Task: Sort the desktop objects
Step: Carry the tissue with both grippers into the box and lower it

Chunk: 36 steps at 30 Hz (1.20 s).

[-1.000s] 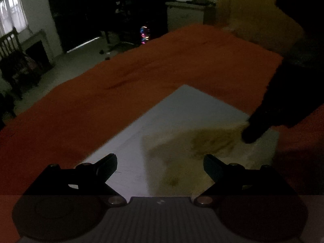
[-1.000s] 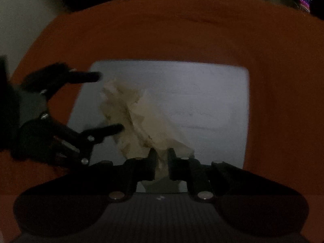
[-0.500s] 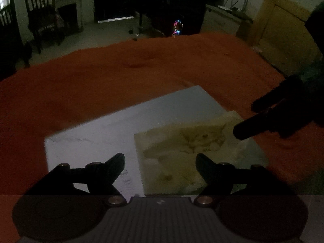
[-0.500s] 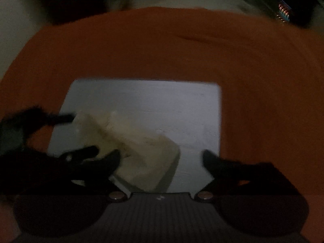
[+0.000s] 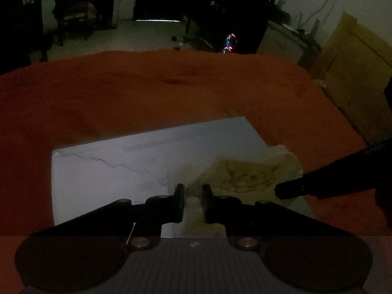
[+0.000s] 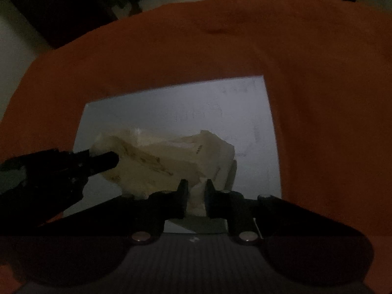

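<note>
**Both jaws pinched on one crumpled paper**

My left gripper [image 5: 192,202] has its jaws drawn narrow on the left corner of the paper [image 5: 247,176], which lies ahead and to the right of them. From there the paper runs rightward, its long axis stretched between my two hands, and my right gripper [image 6: 196,201] holds the other end with its jaws just as narrow, the paper's bulk lying ahead and to the left of them. Neither hand is nearer; each has an end. My next move turns on that shared line: I judge both hands must travel together or the sheet will tear or slip.

The paper is cream-yellow, creased and buckled, with faint dark marks on it that I cannot read in this dim light. It sits over the near part of a pale grey board [image 6: 220,103], which rests on an orange cloth [image 5: 122,93]. It seems partly lifted, though I cannot be sure.
</note>
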Each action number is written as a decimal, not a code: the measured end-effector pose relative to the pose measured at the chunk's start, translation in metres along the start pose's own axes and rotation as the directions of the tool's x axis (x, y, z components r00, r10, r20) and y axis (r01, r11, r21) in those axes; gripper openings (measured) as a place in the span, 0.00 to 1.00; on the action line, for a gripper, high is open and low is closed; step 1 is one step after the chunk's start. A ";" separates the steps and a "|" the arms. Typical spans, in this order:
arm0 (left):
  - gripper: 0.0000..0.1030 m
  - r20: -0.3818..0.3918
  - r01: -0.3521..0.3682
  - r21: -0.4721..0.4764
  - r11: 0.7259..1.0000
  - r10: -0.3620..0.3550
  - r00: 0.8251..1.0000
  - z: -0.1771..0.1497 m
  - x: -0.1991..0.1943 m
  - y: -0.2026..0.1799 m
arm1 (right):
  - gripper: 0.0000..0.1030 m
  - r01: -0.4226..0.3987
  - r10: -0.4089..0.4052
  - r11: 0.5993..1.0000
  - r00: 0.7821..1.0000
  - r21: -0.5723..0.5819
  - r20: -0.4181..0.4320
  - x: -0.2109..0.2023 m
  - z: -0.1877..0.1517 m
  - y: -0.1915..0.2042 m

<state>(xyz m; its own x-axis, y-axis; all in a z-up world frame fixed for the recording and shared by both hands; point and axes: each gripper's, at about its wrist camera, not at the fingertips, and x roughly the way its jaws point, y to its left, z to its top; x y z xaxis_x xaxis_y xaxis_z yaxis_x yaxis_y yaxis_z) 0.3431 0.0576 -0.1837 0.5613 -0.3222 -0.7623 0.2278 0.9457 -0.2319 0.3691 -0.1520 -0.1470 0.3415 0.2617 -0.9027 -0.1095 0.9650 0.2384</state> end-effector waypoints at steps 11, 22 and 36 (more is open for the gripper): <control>0.10 -0.050 -0.093 -0.032 0.995 0.091 0.995 0.021 -0.097 -0.054 | 0.13 -0.042 0.045 0.995 0.999 -0.088 0.027 -0.089 -0.014 0.026; 0.09 -0.138 -0.189 0.015 0.982 0.189 0.972 -0.038 -0.191 -0.128 | 0.13 -0.077 0.082 0.982 0.996 -0.172 0.023 -0.186 -0.117 0.056; 0.09 -0.249 -0.283 -0.137 0.949 0.244 0.938 -0.154 -0.176 -0.131 | 0.12 -0.024 0.036 0.990 0.996 0.141 -0.084 -0.119 -0.237 0.047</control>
<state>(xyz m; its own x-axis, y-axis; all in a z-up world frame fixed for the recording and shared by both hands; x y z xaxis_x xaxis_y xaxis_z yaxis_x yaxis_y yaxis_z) 0.0921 -0.0024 -0.1120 0.3840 -0.0609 -0.9213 -0.0517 0.9948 -0.0873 0.1018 -0.1419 -0.1138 0.2577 0.2942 -0.9203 0.0152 0.9511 0.3084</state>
